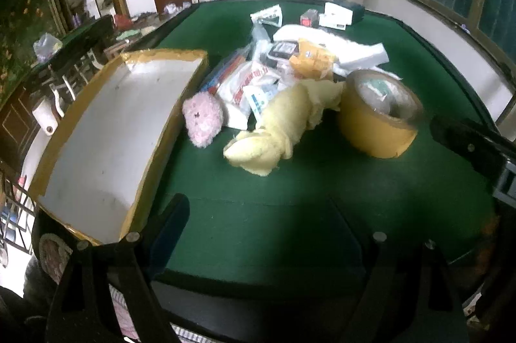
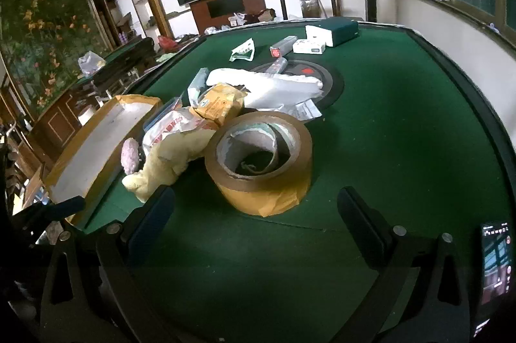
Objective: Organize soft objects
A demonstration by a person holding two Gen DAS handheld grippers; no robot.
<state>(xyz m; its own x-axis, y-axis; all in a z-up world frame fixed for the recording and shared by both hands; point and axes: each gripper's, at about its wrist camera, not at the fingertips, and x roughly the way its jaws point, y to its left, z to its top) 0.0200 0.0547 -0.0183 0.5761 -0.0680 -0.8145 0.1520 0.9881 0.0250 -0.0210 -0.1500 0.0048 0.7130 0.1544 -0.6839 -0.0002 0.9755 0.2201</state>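
Note:
A yellow plush toy (image 1: 283,123) (image 2: 167,162) lies on the green felt table (image 1: 258,230), with a small pink plush (image 1: 202,120) (image 2: 130,159) to its left. Beside them on the left stands a shallow white box (image 1: 113,130) (image 2: 96,143) with brown taped edges, nothing in it. My left gripper (image 1: 258,209) is open above bare felt, short of the plush toys. My right gripper (image 2: 256,201) is open too, its fingertips just in front of a big roll of brown tape (image 2: 261,156) (image 1: 377,117). Nothing sits between either pair of fingers.
Behind the plush toys is a heap of plastic packets (image 1: 254,78), a yellow bag (image 2: 219,104) and white padding (image 2: 280,85). Small boxes (image 2: 332,33) stand at the far edge. A phone (image 2: 493,265) lies at the near right. Bare felt spreads to the right.

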